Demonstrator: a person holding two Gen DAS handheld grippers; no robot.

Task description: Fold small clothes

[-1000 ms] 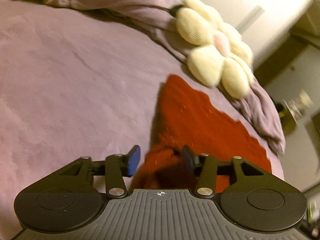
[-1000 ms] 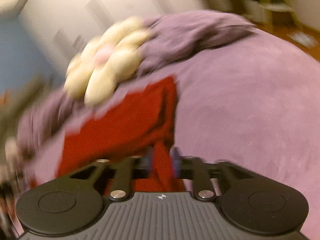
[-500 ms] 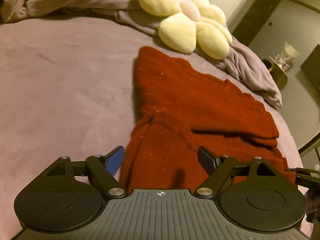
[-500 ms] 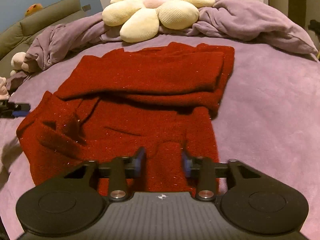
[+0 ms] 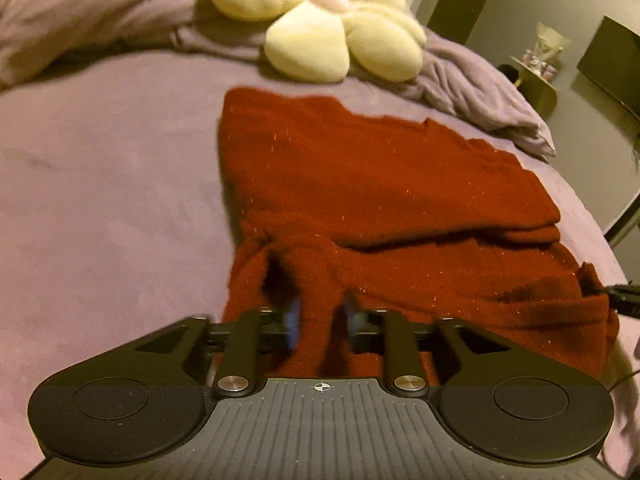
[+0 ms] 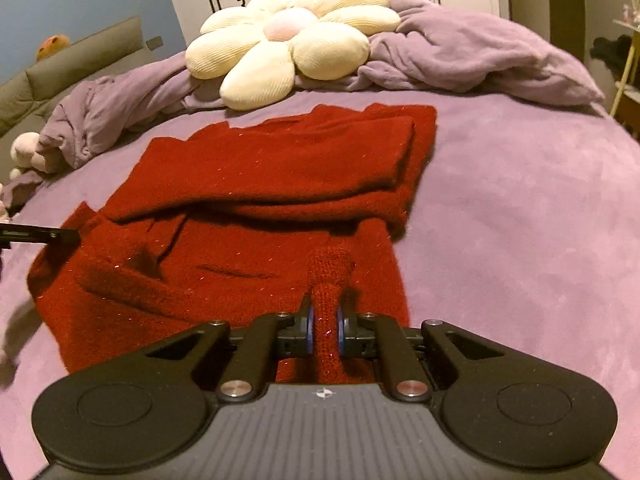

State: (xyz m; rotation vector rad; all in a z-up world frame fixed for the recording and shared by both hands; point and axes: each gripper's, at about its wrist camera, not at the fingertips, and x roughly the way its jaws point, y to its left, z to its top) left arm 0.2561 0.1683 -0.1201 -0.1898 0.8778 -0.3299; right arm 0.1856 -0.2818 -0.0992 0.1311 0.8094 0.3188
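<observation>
- Left wrist view: the left gripper [image 5: 320, 320] points down at the near edge of a red knitted garment [image 5: 380, 184] that lies partly folded on a purple bed cover [image 5: 100, 184].
- Its jaws have just been closing; a raised ridge of the red knit stands between the blue pads [image 5: 294, 320] and both pads appear to press on it, though this part of the frame is blurred.
- The garment's upper layer is folded across the lower one, with a thick crease running toward the right of the frame.
- A cream flower-shaped cushion [image 5: 320, 32] rests on a crumpled lilac blanket [image 5: 480, 84] beyond the garment, apart from it.
- The tip of the other tool shows at the right edge, at the garment's far corner.
- Right wrist view: the right gripper [image 6: 325, 328] has its jaws drawn narrow, clamped on a pinched-up fold of the same garment [image 6: 280, 168] at the near hem.
- The pinched knit rises as a narrow column between the pads [image 6: 310, 326].
- The garment lies in the middle of the bed cover [image 6: 520, 208], folded layer on top, the flower cushion [image 6: 292, 44] and blanket [image 6: 480, 52] behind it.
- The left tool's dark tip [image 6: 40, 235] meets the garment's left corner.
</observation>
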